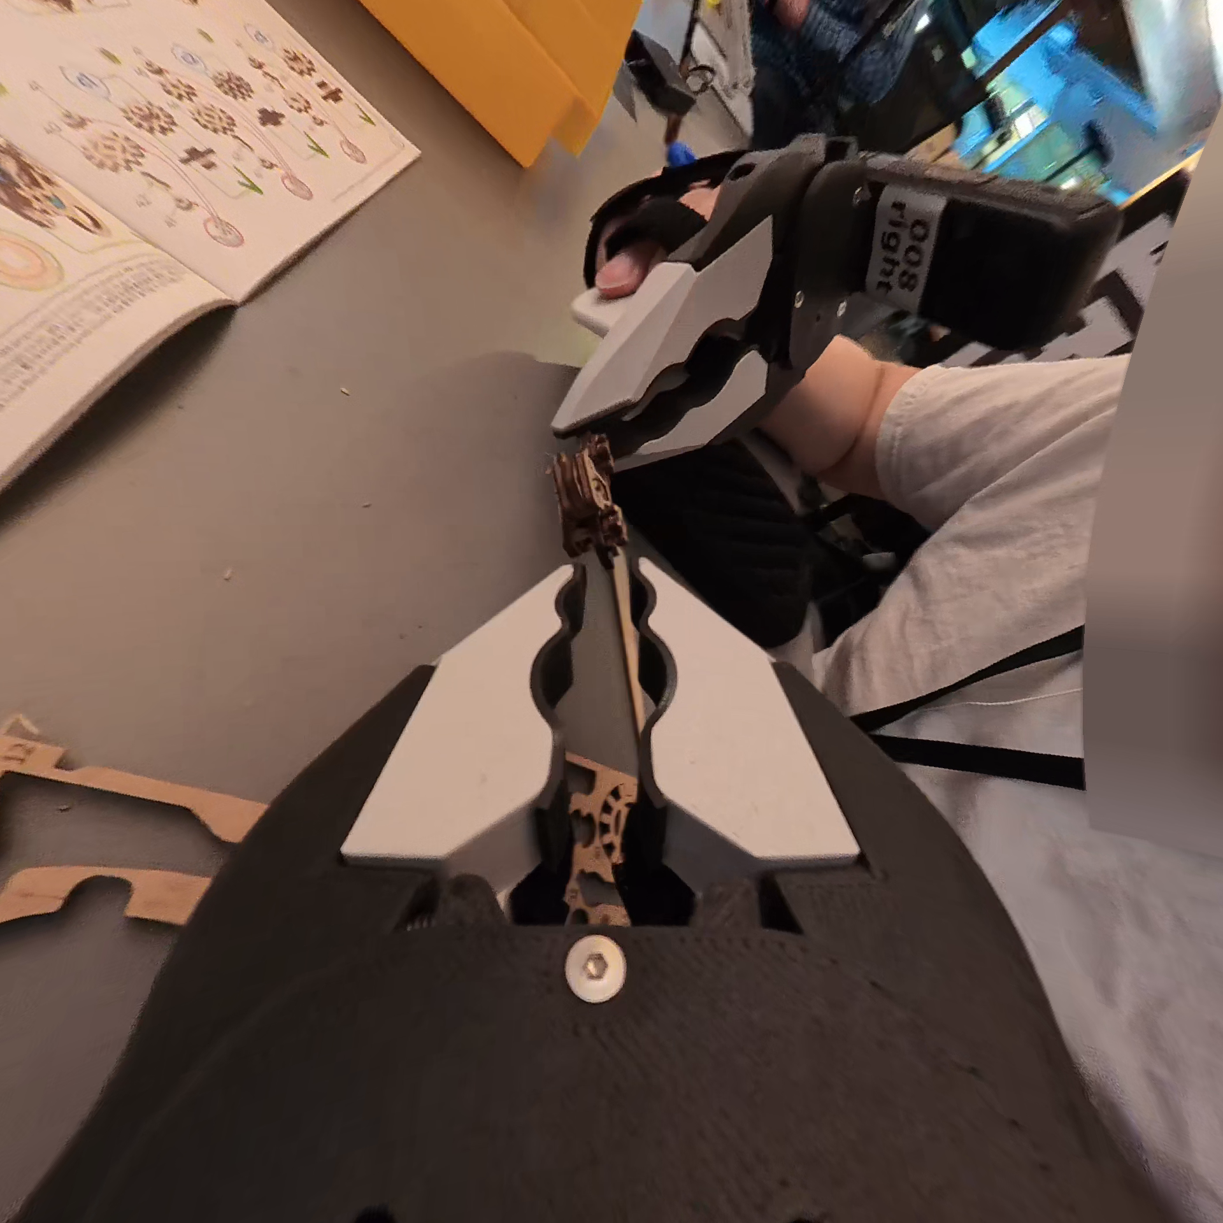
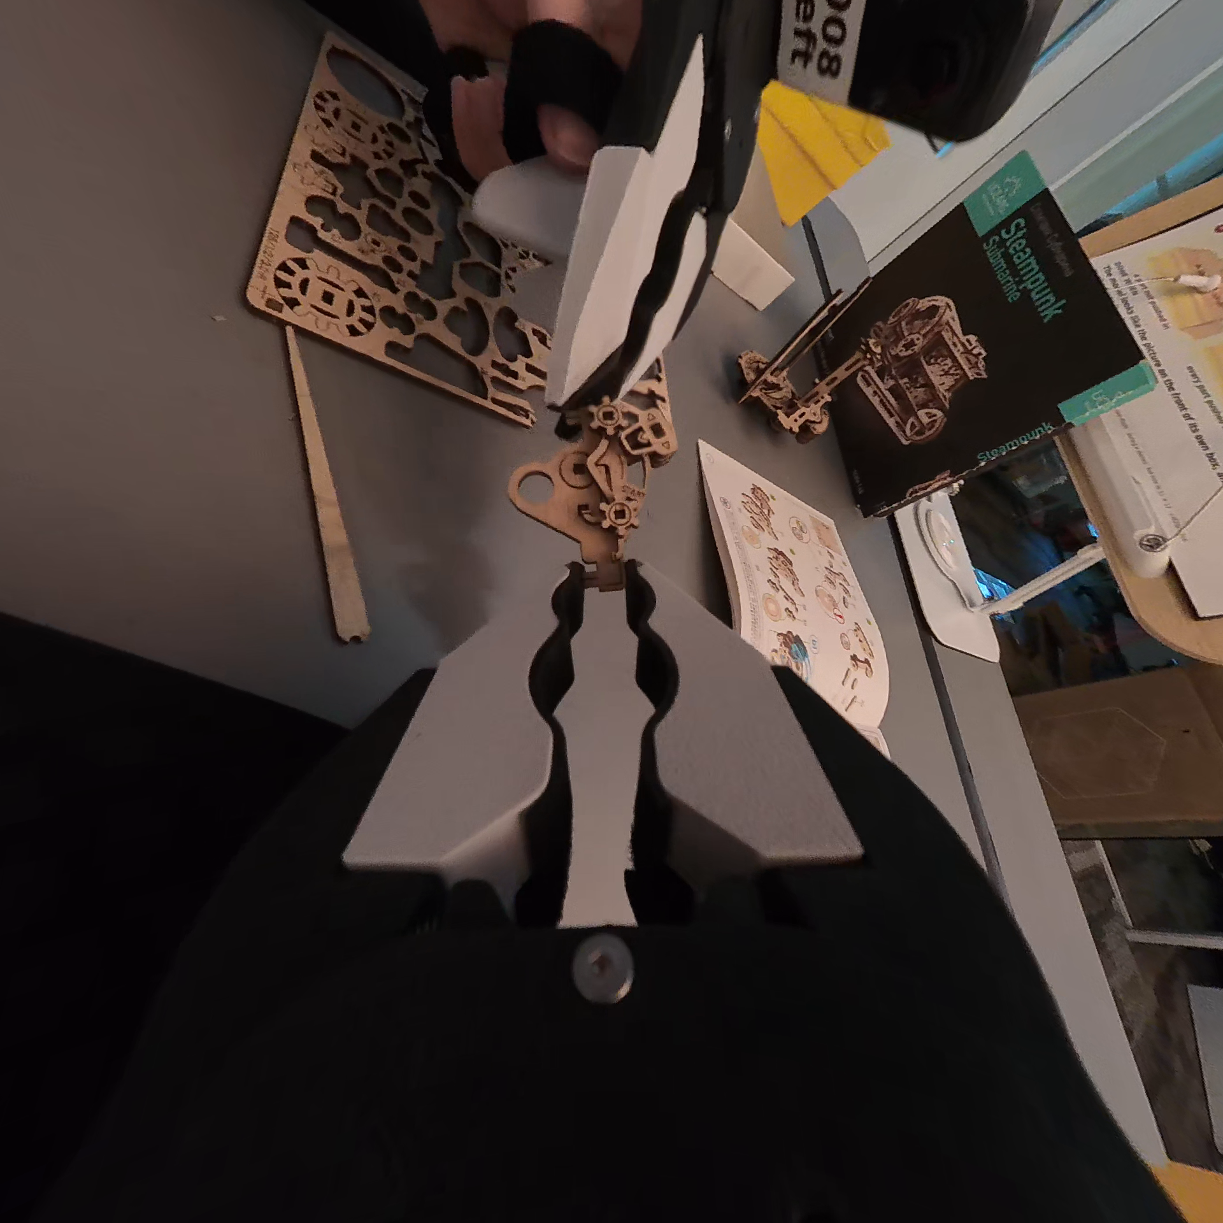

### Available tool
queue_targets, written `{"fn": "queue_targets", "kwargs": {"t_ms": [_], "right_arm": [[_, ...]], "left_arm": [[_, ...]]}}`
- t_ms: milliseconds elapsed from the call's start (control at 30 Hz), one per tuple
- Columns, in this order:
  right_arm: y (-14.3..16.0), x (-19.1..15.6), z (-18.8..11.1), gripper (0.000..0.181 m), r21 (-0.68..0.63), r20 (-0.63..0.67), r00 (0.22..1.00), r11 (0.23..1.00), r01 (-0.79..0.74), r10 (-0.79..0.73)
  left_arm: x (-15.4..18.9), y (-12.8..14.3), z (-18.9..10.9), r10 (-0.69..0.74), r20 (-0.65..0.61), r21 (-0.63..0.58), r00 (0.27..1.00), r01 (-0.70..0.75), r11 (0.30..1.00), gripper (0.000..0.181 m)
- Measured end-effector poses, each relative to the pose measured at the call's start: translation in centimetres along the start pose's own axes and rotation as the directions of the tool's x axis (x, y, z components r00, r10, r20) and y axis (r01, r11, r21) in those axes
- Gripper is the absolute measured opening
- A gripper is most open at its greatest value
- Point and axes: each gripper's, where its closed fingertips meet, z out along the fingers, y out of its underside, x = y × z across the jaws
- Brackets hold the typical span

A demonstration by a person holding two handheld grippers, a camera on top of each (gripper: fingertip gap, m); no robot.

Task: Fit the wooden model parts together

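A small wooden assembly (image 2: 582, 483), a flat plate with little gears on it, hangs in the air between both grippers above the grey table (image 2: 165, 331). My right gripper (image 2: 602, 570) is shut on a narrow tab at the plate's near end. My left gripper (image 2: 574, 398) comes from above and is shut on the far end. In the left wrist view the plate (image 1: 625, 635) shows edge-on inside my left gripper (image 1: 605, 568), with dark gears (image 1: 589, 503) at the tips. My right gripper (image 1: 589, 433) pinches the gears' far side.
A punched-out wooden sheet (image 2: 370, 265) and a loose strip (image 2: 324, 503) lie at the left. A part-built model (image 2: 787, 390), a black box (image 2: 979, 331) and an open booklet (image 2: 794, 582) lie at the right. A yellow box (image 1: 503, 66) and leftover frame pieces (image 1: 132, 807) are nearby. One gripper's finger ends stand about 4 centimetres off the other's. Both grippers' tips are roughly 25 centimetres from the part-built model (image 2: 787, 390).
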Motion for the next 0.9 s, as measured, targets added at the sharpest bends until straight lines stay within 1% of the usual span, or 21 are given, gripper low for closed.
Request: {"fn": "queue_targets", "kwargs": {"t_ms": [167,233,333,567,900], "right_arm": [[0.6,0.5,0.1,0.010,-0.029,-0.020,1.000,0.999,-0.020,0.019],[0.8,0.7,0.0,0.010,-0.035,-0.031,0.999,0.999,-0.031,0.030],[1.1,0.8,0.0,0.010,-0.045,-0.033,0.999,0.998,-0.040,0.038],[2.3,0.4,0.5,0.010,-0.099,0.004,0.997,0.992,-0.077,0.078],[2.9,0.9,0.4,0.010,-0.126,-0.028,0.998,0.991,-0.053,0.050]], "left_arm": [[-1.0,-0.5,-0.3,0.174,0.159,-0.018,0.972,-0.173,0.985,0.021],[-1.4,-0.7,-0.5,0.209,0.208,-0.019,0.956,-0.210,0.978,0.022],[-2.1,-0.7,-0.7,0.216,0.247,-0.030,0.945,-0.215,0.976,0.023],[-2.4,-0.1,-0.4,0.203,0.247,-0.057,0.948,-0.195,0.979,0.023],[-2.9,0.4,-0.2,0.198,0.258,-0.089,0.946,-0.181,0.980,0.021]]}}
